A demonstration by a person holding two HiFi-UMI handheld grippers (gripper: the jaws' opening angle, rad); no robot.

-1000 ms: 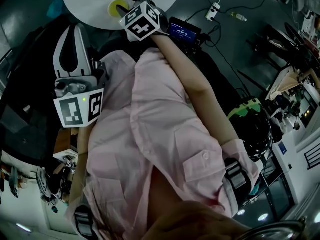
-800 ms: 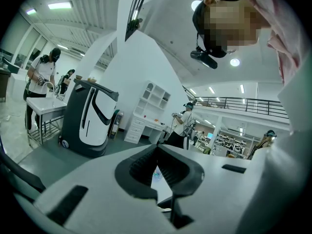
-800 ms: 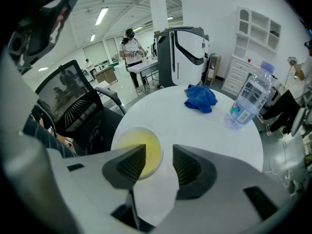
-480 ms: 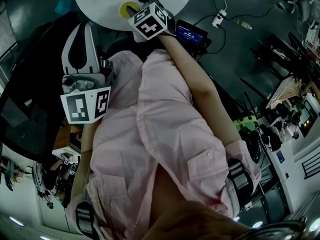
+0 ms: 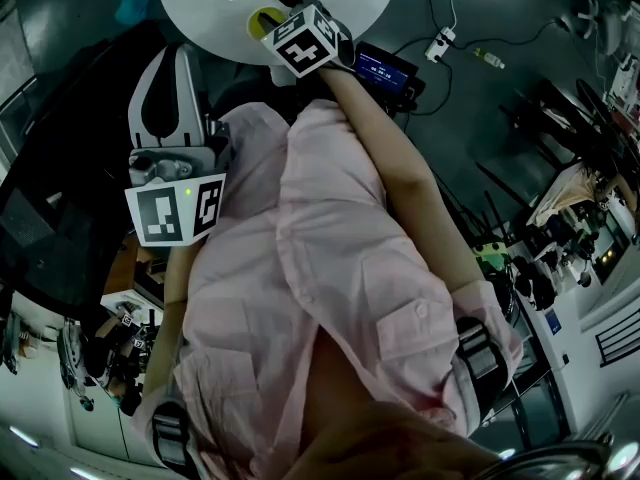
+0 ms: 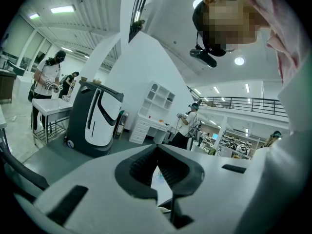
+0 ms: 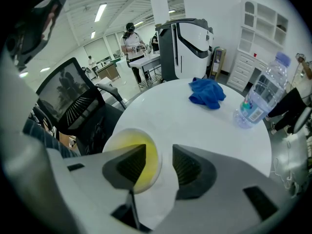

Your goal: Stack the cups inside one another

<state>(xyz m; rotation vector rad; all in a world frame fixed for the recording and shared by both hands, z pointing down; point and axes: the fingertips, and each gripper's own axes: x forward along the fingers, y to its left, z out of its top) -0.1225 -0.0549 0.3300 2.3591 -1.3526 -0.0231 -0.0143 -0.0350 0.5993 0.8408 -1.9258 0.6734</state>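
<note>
A yellow cup (image 7: 139, 162) stands near the front edge of the round white table (image 7: 195, 126); in the head view the cup (image 5: 262, 18) sits at the top. My right gripper (image 7: 159, 162) is open just over it, its left pad over the cup's mouth and the cup's right rim showing in the gap. From the head view, the right gripper (image 5: 281, 12) reaches out from the marker cube to the cup. My left gripper (image 5: 175, 56) is held off the table by the pink shirt, pointing away; its pads (image 6: 157, 156) meet at the tips with nothing between them.
A blue cloth (image 7: 207, 92) and a clear water bottle (image 7: 258, 99) lie further back on the table. A black mesh chair (image 7: 73, 106) stands at the table's left, a white machine (image 7: 187, 38) beyond it. A small screen device (image 5: 385, 68) and cables lie on the floor.
The head view has drifted, so the table and cup sit a little further right. The left gripper has risen slightly. The right gripper stays at the yellow cup.
</note>
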